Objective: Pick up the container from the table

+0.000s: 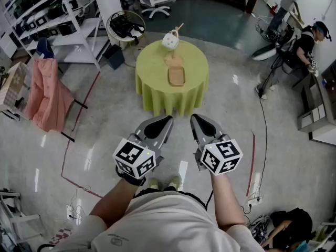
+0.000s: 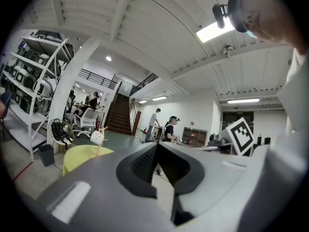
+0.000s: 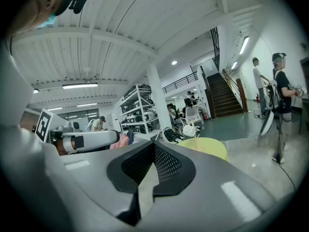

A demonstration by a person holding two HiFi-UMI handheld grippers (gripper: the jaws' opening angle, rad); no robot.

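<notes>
The container (image 1: 169, 39) is a small white pot with a wooden stick leaning out of it, at the far edge of a round table (image 1: 149, 70) draped in yellow-green cloth. It also shows small in the left gripper view as a white pot (image 2: 97, 137) and in the right gripper view as the same pot (image 3: 189, 129). Both grippers are held near my body, well short of the table. My left gripper (image 1: 167, 121) and right gripper (image 1: 195, 118) point at the table side by side, jaws together with nothing between them.
A wooden tray (image 1: 176, 75) lies mid-table. A pink cloth on a rack (image 1: 46, 93), white shelves (image 1: 52, 14) and a round basket with a black bag (image 1: 126, 25) stand left. Two people (image 1: 307, 41) work at the right; a cable (image 1: 262, 125) runs along the floor.
</notes>
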